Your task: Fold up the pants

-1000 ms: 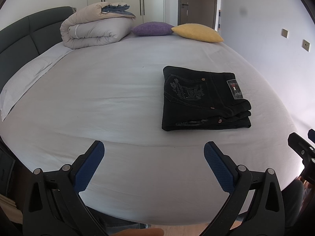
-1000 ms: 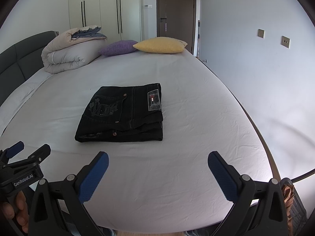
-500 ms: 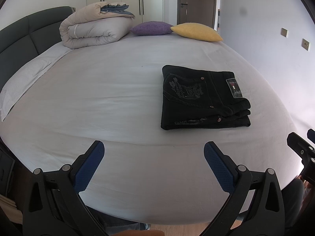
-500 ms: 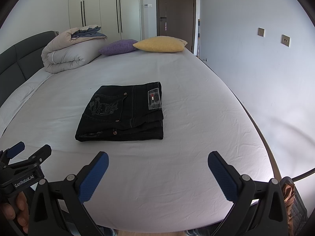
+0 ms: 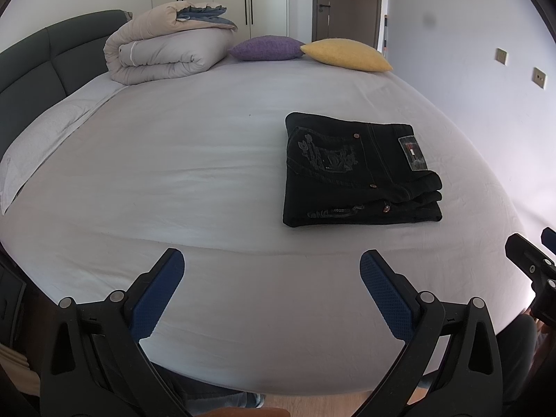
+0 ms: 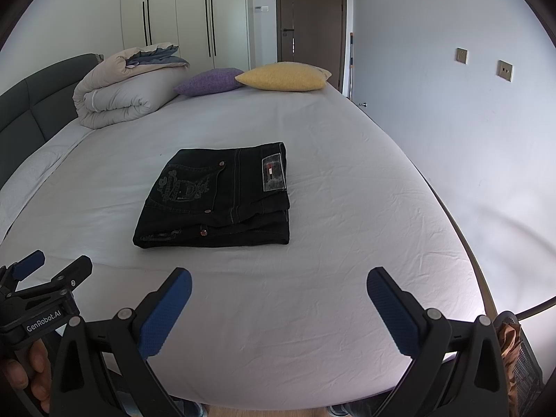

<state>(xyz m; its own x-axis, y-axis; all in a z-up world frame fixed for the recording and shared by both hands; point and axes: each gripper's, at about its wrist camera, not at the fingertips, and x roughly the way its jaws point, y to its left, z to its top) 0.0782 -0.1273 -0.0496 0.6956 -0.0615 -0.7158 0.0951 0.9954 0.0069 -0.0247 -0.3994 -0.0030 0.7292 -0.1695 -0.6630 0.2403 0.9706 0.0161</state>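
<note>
From the left wrist camera, the pants [image 5: 358, 173] lay on the bed [image 5: 173, 180] as a squat, stacked rectangle of black denim, ahead and to the right of the left gripper [image 5: 271, 271]. Its jaws stood wide apart and held nothing, hovering above the near edge of the mattress, well apart from the cloth. The fabric looked thick and fairly stiff for a garment, probably heavy enough to stay put on the sheet and hold its creases, yet soft enough to slump if lifted by a single layer. Several layers showed along the near edge, so a bite there would likely need to take the whole stack, at a corner, to keep it from unfolding. The tip of the right gripper [image 5: 531, 264] showed at the right border.

From the right wrist camera, the same bundle lay ahead and slightly left of the right gripper [image 6: 279, 286], whose jaws were likewise spread and empty, near the foot of the bed and clear of the denim. The waistband patch and pocket embroidery faced up, and the edges sat roughly square. Judged from that, the folding looked finished or nearly so; any remaining touch would be a light squaring of the near edge. A folded duvet [image 6: 121, 97], a purple cushion [image 6: 208, 81] and a yellow cushion [image 6: 285, 76] sat well beyond, by the headboard.
</note>
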